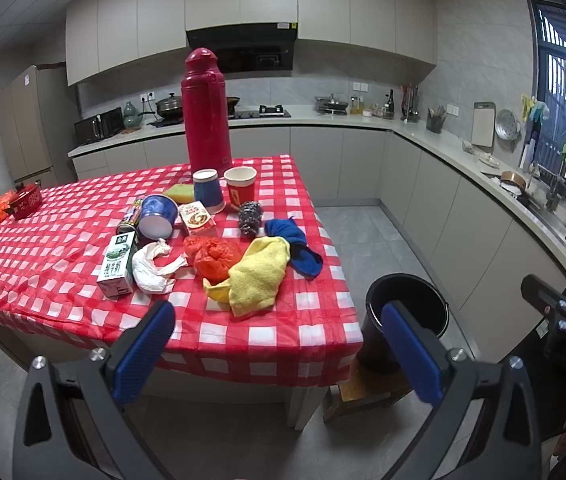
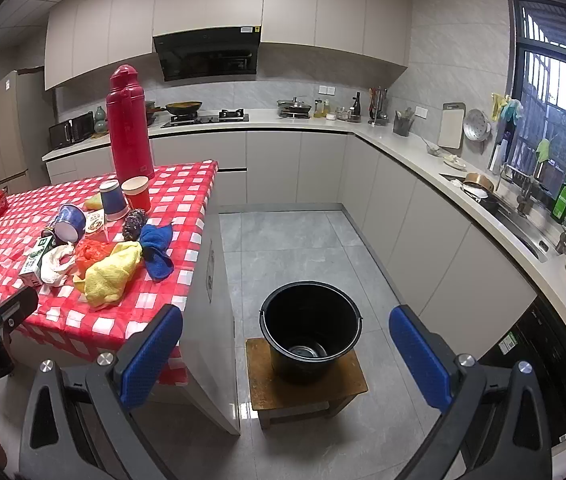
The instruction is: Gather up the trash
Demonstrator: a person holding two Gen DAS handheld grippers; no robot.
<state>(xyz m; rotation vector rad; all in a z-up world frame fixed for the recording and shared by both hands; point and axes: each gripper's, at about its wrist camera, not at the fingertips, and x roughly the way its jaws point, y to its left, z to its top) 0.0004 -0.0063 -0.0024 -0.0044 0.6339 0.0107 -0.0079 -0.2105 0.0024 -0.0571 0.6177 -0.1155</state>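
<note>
Nothing picked yet. Left gripper (image 1: pixel 279 354) and right gripper (image 2: pixel 285 354) both have jaws wide apart and hold nothing.

Trash sits mid-left of the left view on the red-checked tablecloth table (image 1: pixel 283 336): crumpled white tissue (image 1: pixel 153 266), orange plastic bag (image 1: pixel 213 256), green-and-white milk carton (image 1: pixel 117 266).

Black plastic bucket (image 2: pixel 310 330) stands lower centre of the right view on a low wooden stool (image 2: pixel 261 388); it looks nearly empty, though its bottom is dim.

Next: left gripper reaches the tissue. Yellow cloth (image 1: pixel 257 276) and blue cloth (image 1: pixel 295 246) crowd the bag, so avoid snagging them.

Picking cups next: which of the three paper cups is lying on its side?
The blue cup nearest the milk carton, open mouth facing the camera. The other blue cup stands inverted; the red cup stands upright.
</note>
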